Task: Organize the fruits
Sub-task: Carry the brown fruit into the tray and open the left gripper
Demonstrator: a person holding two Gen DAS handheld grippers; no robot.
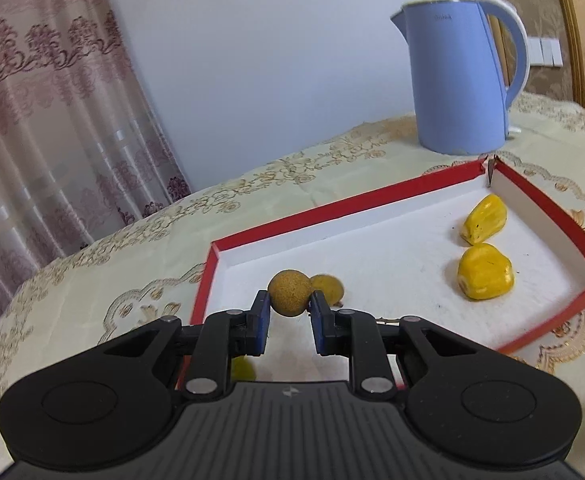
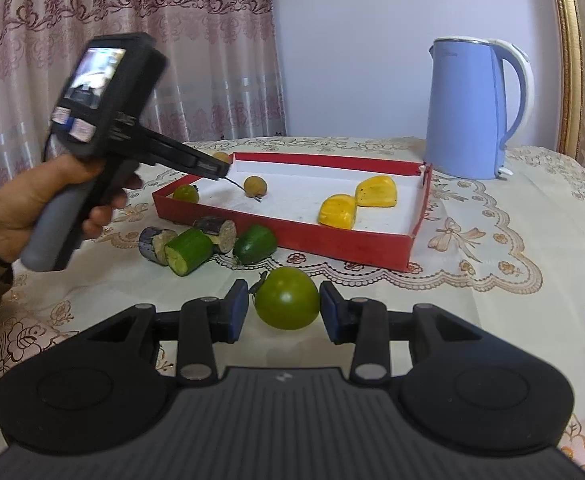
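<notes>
Longan (image 1: pixel 288 293), round, tan, rough-skinned: pinched between the blue pads of the left tool (image 1: pixel 289 312), carried over the near-left corner of the red tray (image 1: pixel 348 200). A second longan (image 1: pixel 328 286) lies on the white tray floor just behind it, with its thin stem trailing.

Step in hand, as judged: setting the held longan down in the tray. Advice: lower it until it nearly touches the floor before loosening the pads, since a round fruit is likely to roll; place it beside its twin so like sits with like, clear of the tray wall.

Jackfruit pieces, two, bright yellow, glossy (image 1: pixel 485 271) (image 1: pixel 484 219): at the far-right end of the tray, near each other.

Green tomato (image 2: pixel 287 298), smooth, with stalk: between the pads of the right tool (image 2: pixel 284 310), which close on its sides; whether it rests on the bench (image 2: pixel 492 300) cannot be told.

Smaller green fruit (image 2: pixel 185 193): against the tray's near-left wall; inside or outside cannot be told.

Cut cucumber pieces (image 2: pixel 188 251) (image 2: pixel 255 243) and dark eggplant pieces (image 2: pixel 157 241) (image 2: pixel 217 232): on the cloth in front of the tray, touching one another.

Blue kettle (image 2: pixel 468 108): behind the tray, well apart from the work.
</notes>
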